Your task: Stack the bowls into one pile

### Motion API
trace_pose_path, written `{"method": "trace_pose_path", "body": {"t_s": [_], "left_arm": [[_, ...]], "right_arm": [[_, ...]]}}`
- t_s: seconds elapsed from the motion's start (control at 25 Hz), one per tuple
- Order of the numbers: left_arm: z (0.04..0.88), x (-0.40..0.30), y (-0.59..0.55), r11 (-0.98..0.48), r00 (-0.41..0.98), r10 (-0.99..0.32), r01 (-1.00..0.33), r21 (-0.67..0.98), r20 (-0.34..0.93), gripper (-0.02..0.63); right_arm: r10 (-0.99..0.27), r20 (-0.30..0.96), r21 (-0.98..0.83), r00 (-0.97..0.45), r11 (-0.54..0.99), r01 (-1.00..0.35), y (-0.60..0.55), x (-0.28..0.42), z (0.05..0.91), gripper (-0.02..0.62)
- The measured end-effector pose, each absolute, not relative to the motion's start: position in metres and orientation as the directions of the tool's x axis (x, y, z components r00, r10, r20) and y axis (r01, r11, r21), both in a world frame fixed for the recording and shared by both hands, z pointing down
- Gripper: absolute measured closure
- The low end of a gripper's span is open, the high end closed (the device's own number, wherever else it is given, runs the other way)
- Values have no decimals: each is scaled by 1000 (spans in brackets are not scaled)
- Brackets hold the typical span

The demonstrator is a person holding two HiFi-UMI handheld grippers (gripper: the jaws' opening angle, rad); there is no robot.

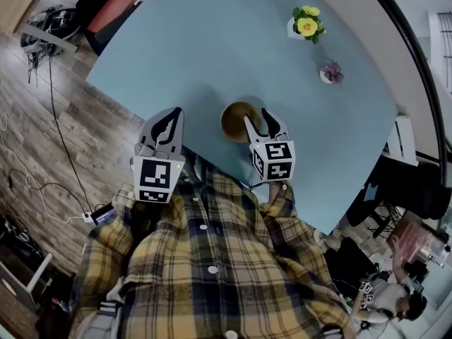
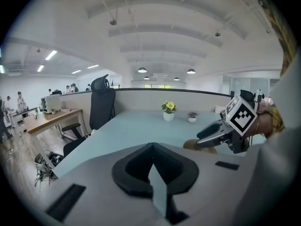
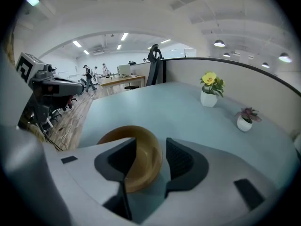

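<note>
The pale blue table point(image 1: 212, 48) is bare over most of its top, with wide free surface above and to the left of the bowl point(image 1: 236, 119) in the head view. Its left edge runs on a slant from the upper left down to the lower centre, and its near edge passes just under the 2 grippers. Along the right side a dark-rimmed partition point(image 1: 417, 69) closes the table off. Only 2 things stand in the upper right, well apart from the bowl: a yellow-flowered pot point(image 1: 306, 23) and a small purple plant point(image 1: 330, 73).

The 1 brown bowl sits on the table close to the near edge, at the centre of the head view. The right gripper point(image 1: 258, 119) reaches over its right-hand rim. In the right gripper view its jaws stand apart, with the bowl's rim point(image 3: 141, 159) between them and a gap showing at the right jaw. The left gripper point(image 1: 171, 115) is at the table's edge, left of the bowl and not touching it. Its jaws are together with nothing in them point(image 2: 151, 147).

Below the table's left edge lies a wooden floor point(image 1: 70, 119) with cables point(image 1: 42, 182). The gripper views show an open office with a black office chair point(image 2: 101, 102) and desks point(image 2: 51, 117) beyond it.
</note>
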State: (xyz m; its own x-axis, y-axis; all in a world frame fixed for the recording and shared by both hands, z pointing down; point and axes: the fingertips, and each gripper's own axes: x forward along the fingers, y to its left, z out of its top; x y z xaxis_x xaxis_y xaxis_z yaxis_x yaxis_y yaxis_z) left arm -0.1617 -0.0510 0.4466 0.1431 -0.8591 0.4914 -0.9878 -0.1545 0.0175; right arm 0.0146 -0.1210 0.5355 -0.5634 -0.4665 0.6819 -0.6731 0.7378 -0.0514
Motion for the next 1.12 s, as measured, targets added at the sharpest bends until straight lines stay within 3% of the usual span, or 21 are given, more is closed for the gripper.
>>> {"method": "trace_pose_path", "body": {"t_s": [0.52, 1.12], "left_arm": [[424, -149, -72, -211, 187, -879, -977, -6, 439, 615], [371, -84, -125, -417, 390, -860, -909, -13, 328, 615]], "right_arm": [[-568, 560, -26, -604, 716, -697, -137, 18, 473, 414], [-815, 282, -30, -506, 520, -854, -144, 104, 358, 438]]}}
